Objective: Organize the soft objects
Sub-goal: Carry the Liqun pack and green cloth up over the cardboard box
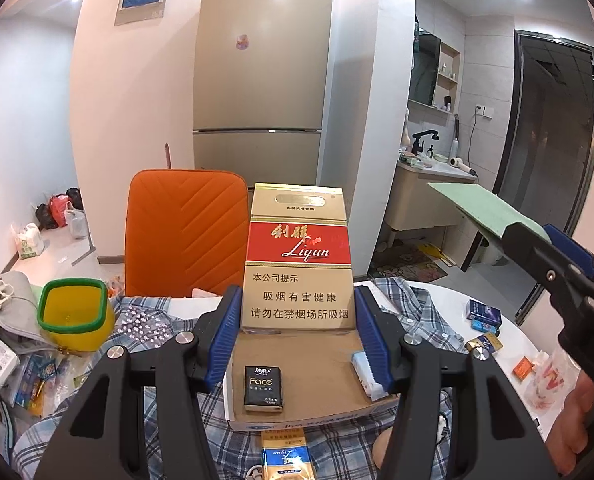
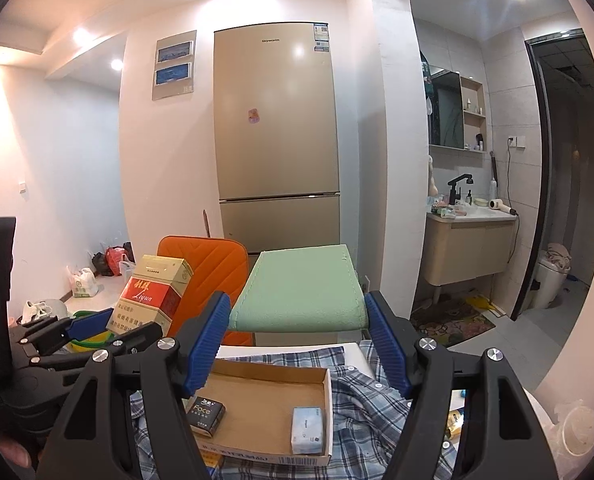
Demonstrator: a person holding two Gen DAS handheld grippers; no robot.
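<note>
The cardboard tray (image 2: 269, 404) lies on a blue plaid shirt (image 2: 361, 396) spread over the table, and serves as the marker for everything else. Inside it, a black Face tissue pack (image 2: 207, 418) sits at the near left corner and a pale blue tissue pack (image 2: 307, 430) at the near right, well apart from each other. Just in front of the tray's near wall a small gold and blue packet (image 1: 285, 462) lies on the shirt.

Above the tray's far edge, the left gripper (image 1: 297, 316) is clamped on a tall gold and red Liqun carton (image 1: 299, 256), its blue pads pressing both sides of the carton's lower half, which stands upright in the air. To the right of that, also above the tray, the right gripper (image 2: 297, 322) is closed on a light green pad (image 2: 301, 288), pads tight against its two sides, the pad lifted clear of the table.

Left of the tray stands a yellow bin with a green rim (image 1: 75, 314). Behind the tray is an orange chair back (image 1: 187, 232), and farther back a beige refrigerator (image 1: 263, 68).
</note>
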